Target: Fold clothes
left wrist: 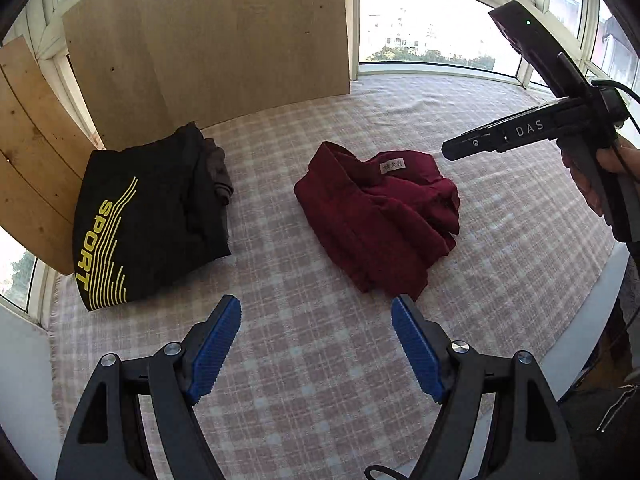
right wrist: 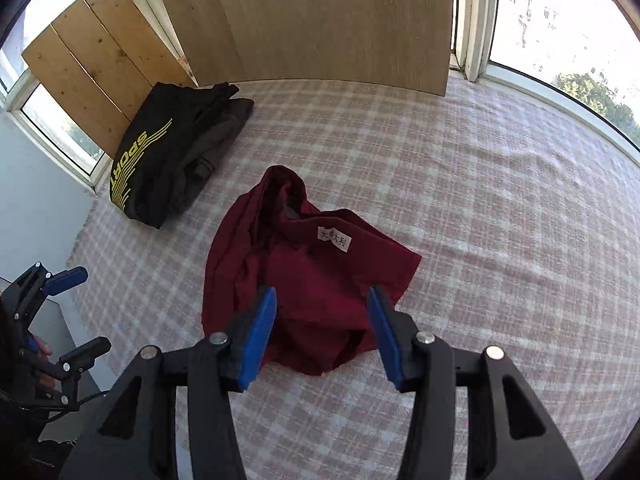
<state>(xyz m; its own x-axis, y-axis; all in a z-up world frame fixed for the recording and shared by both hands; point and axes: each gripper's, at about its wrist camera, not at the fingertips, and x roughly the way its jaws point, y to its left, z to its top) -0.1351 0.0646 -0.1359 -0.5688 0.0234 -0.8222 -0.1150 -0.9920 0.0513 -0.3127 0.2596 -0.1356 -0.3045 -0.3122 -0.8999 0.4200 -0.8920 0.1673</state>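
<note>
A dark red garment [left wrist: 380,216] with a white neck label lies crumpled in the middle of the checked cloth; it also shows in the right wrist view [right wrist: 304,280]. A folded black garment with yellow "SPORT" print [left wrist: 148,216] lies to its left, also seen in the right wrist view [right wrist: 168,152]. My left gripper [left wrist: 316,308] is open and empty, above the cloth just in front of the red garment. My right gripper [right wrist: 322,300] is open and empty, hovering over the red garment's near edge. It shows from the side in the left wrist view [left wrist: 452,150].
A pink and white checked cloth [left wrist: 320,380] covers the table. Wooden boards [left wrist: 224,40] lean against the windows at the back and left. The table's front edge [left wrist: 592,312] runs along the right. The left gripper shows in the right wrist view [right wrist: 76,312].
</note>
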